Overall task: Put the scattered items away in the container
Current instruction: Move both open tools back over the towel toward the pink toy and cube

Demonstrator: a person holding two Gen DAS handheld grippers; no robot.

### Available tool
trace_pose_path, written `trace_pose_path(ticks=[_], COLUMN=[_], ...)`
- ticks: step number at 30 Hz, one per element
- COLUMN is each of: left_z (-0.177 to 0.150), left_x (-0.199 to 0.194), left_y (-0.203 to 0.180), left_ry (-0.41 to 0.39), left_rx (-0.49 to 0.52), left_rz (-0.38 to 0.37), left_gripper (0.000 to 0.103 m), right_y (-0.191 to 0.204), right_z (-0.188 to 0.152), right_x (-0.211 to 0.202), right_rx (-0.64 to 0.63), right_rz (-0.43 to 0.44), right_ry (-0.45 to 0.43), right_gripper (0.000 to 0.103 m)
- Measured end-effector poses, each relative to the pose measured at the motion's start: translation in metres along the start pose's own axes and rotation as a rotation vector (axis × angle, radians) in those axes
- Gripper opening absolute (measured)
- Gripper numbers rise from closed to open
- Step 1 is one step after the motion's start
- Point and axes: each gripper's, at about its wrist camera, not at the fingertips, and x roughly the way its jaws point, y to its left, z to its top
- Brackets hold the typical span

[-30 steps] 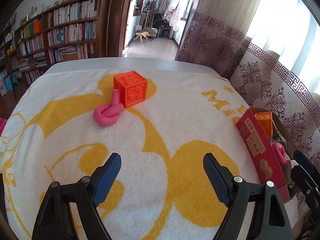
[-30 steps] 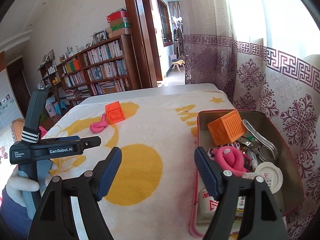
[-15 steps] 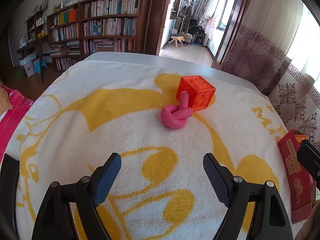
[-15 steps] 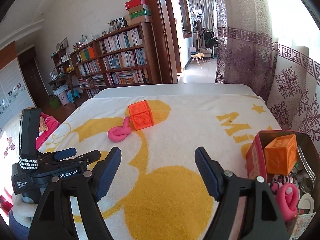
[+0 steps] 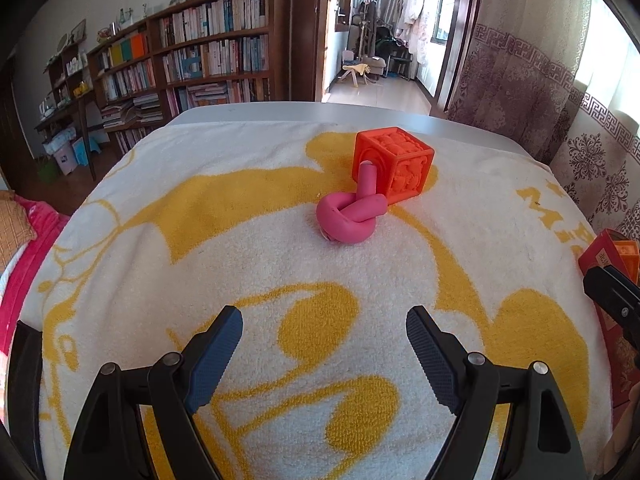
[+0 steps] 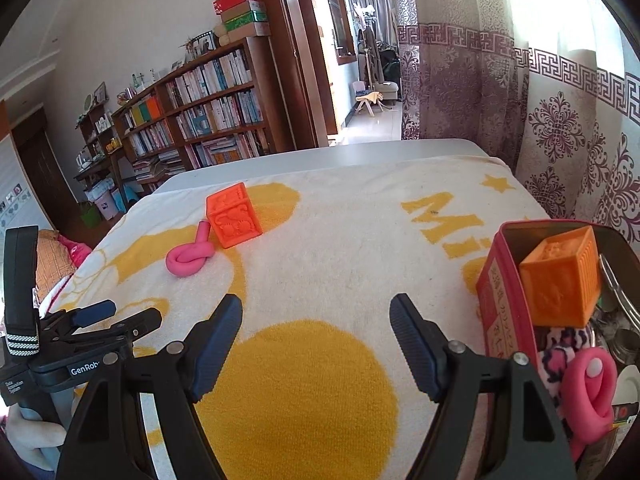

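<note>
On my towel [image 5: 224, 240] the pink knotted tube [image 5: 351, 216] lies touching the orange-red cube [image 5: 394, 164], one end propped against it. Both sit nearer and more central in the left view than a second ago. My left gripper [image 5: 324, 344] and right gripper [image 6: 316, 328] gape wide, empty. The red tin [image 6: 500, 300] at right holds another orange cube [image 6: 560, 280]. Nothing blocks the way.

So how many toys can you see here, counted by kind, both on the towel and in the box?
Orange cubes: 2, one on the towel, one in the red box.
Pink knotted tubes: 2, one on the towel touching the cube, one in the box.
Total: 4 toys. Other bits in the box are too hidden to count.
</note>
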Motion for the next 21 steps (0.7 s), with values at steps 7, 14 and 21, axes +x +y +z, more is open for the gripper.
trace_pose_path(ticks=[7, 14, 21], left_z=[-0.0001, 0.0003, -0.0005], left_x=[-0.0017, -0.0002, 0.0012], left_y=[-0.0002, 0.0, 0.0001], left_ry=[-0.014, -0.009, -0.002], left_rx=[0.007, 0.003, -0.001], left_rz=[0.011, 0.01, 0.008], left_gripper=[0.086, 0.086, 0.086], right_y=[0.0005, -0.0016, -0.0004], right_z=[-0.0032, -0.0052, -0.0073], right_x=[0.0073, 0.0103, 0.0076], right_rx=[-0.001, 0.004, 0.014], right_rz=[-0.012, -0.021, -0.025], right_ry=[0.017, 0.02, 0.001], right_gripper=[0.08, 0.08, 0.08])
